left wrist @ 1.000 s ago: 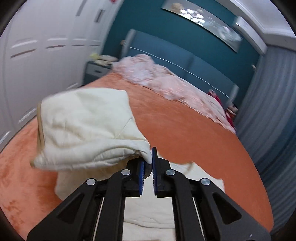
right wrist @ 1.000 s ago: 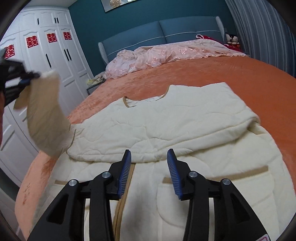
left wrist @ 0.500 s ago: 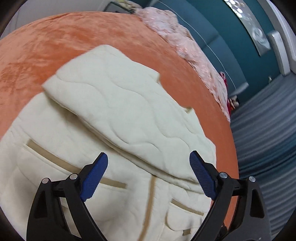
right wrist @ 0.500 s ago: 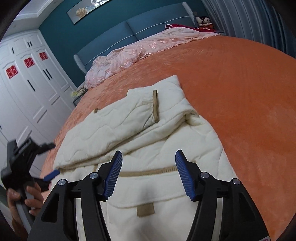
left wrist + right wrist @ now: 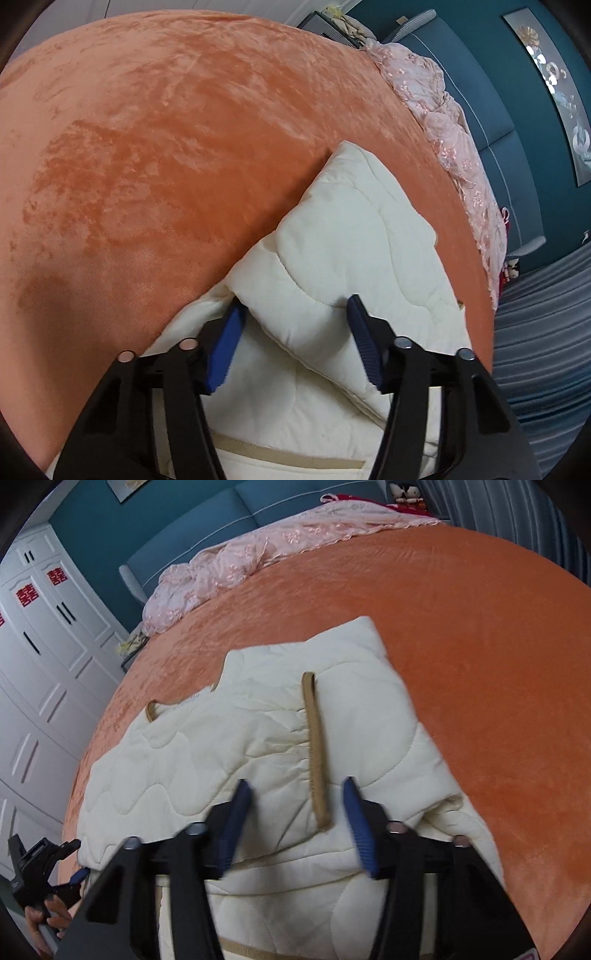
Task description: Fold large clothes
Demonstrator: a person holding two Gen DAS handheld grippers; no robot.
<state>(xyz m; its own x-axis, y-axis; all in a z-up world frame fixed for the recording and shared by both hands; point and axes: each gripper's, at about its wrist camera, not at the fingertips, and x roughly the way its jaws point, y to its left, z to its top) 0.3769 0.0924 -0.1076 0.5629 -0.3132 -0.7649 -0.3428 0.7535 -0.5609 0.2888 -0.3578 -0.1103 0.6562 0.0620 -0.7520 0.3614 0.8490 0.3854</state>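
A cream quilted jacket (image 5: 258, 746) with tan trim lies on the orange bedspread (image 5: 480, 635), both sleeves folded across its body. My left gripper (image 5: 295, 332) is open, its jaws either side of the folded sleeve edge (image 5: 332, 266) at the jacket's left side. It also shows in the right wrist view (image 5: 62, 871) at the lower left. My right gripper (image 5: 295, 812) is open just above the folded right sleeve, its jaws either side of the tan cuff band (image 5: 316, 753).
A pink lace cover (image 5: 266, 546) lies bunched along the blue headboard (image 5: 221, 513). White wardrobe doors (image 5: 40, 635) stand left of the bed. Grey curtains (image 5: 546, 332) hang on the far side. A bedside table (image 5: 325, 26) stands by the headboard.
My left gripper let go of the left sleeve, which now lies folded across the jacket, then dropped low over its left edge. My right gripper moved forward over the folded right sleeve.
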